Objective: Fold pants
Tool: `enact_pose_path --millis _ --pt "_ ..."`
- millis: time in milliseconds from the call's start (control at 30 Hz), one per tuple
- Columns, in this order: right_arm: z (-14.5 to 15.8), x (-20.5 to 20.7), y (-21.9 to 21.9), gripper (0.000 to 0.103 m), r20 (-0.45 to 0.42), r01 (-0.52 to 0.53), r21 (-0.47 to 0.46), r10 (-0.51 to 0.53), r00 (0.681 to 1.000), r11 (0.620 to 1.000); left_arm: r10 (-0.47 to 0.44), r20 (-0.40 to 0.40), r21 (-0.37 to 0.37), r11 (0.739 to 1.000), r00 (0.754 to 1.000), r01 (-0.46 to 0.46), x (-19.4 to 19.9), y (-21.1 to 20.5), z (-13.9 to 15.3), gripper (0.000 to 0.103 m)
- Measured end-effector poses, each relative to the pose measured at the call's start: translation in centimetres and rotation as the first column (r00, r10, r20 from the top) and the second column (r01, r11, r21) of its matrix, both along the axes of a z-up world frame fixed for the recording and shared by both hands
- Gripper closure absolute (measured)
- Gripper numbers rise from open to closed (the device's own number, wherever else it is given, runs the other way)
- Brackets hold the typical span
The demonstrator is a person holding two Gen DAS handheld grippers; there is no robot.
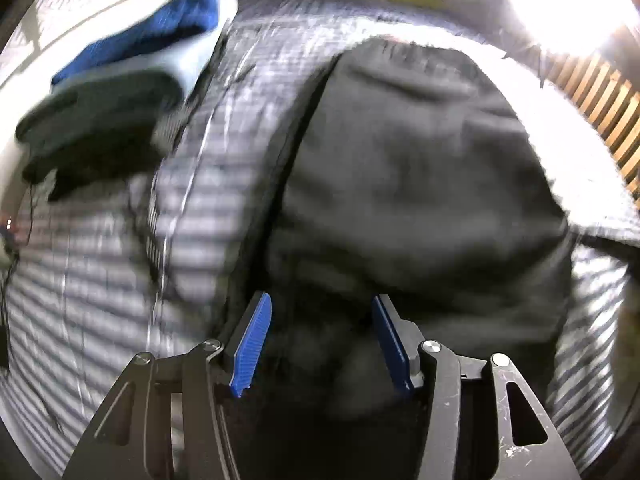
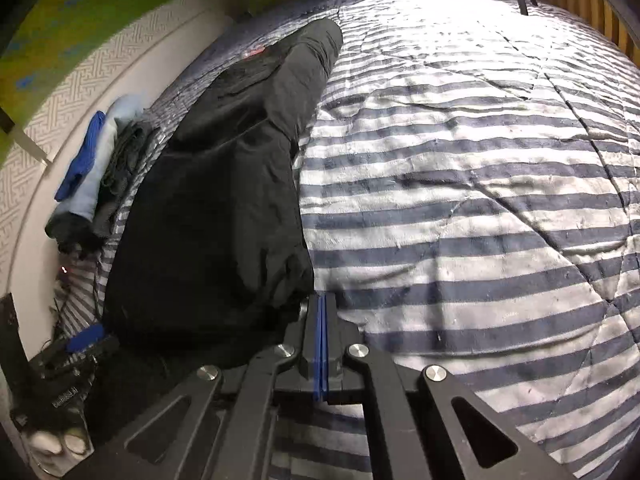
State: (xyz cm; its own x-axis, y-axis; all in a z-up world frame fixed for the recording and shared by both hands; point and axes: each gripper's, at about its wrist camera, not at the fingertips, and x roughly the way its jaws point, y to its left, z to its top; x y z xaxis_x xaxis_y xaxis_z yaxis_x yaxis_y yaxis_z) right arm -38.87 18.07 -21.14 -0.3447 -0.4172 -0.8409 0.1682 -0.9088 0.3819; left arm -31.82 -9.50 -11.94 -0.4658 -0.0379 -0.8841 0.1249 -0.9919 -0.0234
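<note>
In the left wrist view, the left gripper (image 1: 322,340) has its blue pads well apart, over the dark pants (image 1: 420,168), which fill the picture from 12 to 6 o'clock on the striped quilt (image 1: 100,280); the picture is blurred. The cloth looks soft, light and limp, so I judge a hem or waistband edge is the best hold. In the right wrist view, the right gripper (image 2: 323,312) has its pads pressed together with nothing visible between them, just beside the pants' near edge. The pants (image 2: 216,200) lie long, black and wrinkled, toward 11 o'clock.
</note>
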Motion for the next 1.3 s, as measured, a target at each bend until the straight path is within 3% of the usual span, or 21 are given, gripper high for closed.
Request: enact_pose_path --millis 100,233,300,400,467,567,700,800,867,933,967,1067,1167,1267,1300 --pt "-0.2 -0.4 1.6 0.102 0.054 0.023 -0.165 -0.014 0.998 0.986 -0.024 -0.039 0.018 1.000 0.999 0.025 -4.6 0.3 2.0 0.046" --pt "-0.3 -1.2 3.7 0.099 0.079 0.052 -0.306 -0.030 0.996 0.950 -0.008 -0.046 0.063 0.998 0.999 0.011 -11.5 -0.4 2.6 0.045" --pt "-0.6 -1.5 3.3 0.097 0.087 0.054 -0.331 -0.026 0.996 0.942 -0.002 -0.040 0.097 0.995 0.999 0.006 -14.6 -1.3 2.3 0.041" --pt "-1.0 -1.6 2.4 0.094 0.093 0.040 -0.339 -0.008 0.996 0.940 0.033 -0.047 0.067 0.997 0.998 -0.030 -17.9 -2.6 1.6 0.039" --pt "-1.0 -1.6 2.3 0.093 0.093 0.058 -0.315 -0.030 0.995 0.947 0.040 -0.034 0.088 0.995 0.999 -0.037 -19.3 -4.0 0.8 0.037" --pt "0.9 -0.9 2.4 0.091 -0.018 0.080 -0.199 -0.086 0.996 0.977 0.055 -0.018 0.115 0.992 0.998 -0.052 -20.5 -5.2 -0.1 0.037" --pt "2.5 -0.1 1.9 0.091 -0.076 0.014 -0.267 -0.035 0.996 0.964 0.026 -0.004 0.132 0.991 1.000 -0.025 -21.9 -5.3 -1.4 0.037" --pt "1.9 0.3 0.5 0.091 -0.073 -0.042 -0.229 0.025 0.997 0.973 0.014 0.010 0.139 0.990 1.000 -0.015 -22.6 -4.7 -2.2 0.038" --pt "0.6 0.3 0.6 0.091 -0.036 -0.033 -0.229 0.026 0.999 0.973 -0.004 0.004 0.132 0.991 1.000 0.004 -22.7 -3.9 -2.3 0.063" --pt "-0.2 0.0 0.6 0.091 0.000 -0.026 -0.252 0.027 1.000 0.967 0.010 -0.001 0.053 0.999 1.000 -0.010 -22.5 -3.4 -2.0 0.094" --pt "-0.4 0.0 0.8 0.091 0.006 -0.024 -0.261 0.026 1.000 0.965 0.006 -0.006 0.040 0.999 1.000 -0.006 -22.5 -3.3 -1.9 0.100" --pt "-0.8 -0.1 0.3 0.091 -0.004 -0.030 -0.220 0.030 1.000 0.975 -0.005 -0.058 -0.030 1.000 0.998 0.003 -21.7 -3.3 -0.9 0.100" --pt "-1.2 -0.1 0.5 0.091 0.000 -0.014 -0.230 0.015 1.000 0.973 -0.010 -0.001 -0.139 0.990 1.000 0.010 -22.4 -2.1 -2.6 0.099" --pt "-1.0 -0.1 1.0 0.090 0.010 -0.027 -0.230 0.030 1.000 0.973 -0.028 0.011 -0.324 0.946 1.000 0.030 -22.7 0.4 -2.9 0.095" --pt "-1.0 0.0 1.2 0.089 0.014 -0.021 -0.238 0.025 1.000 0.971 -0.017 0.001 -0.406 0.914 1.000 0.016 -22.8 1.4 -2.6 0.092"
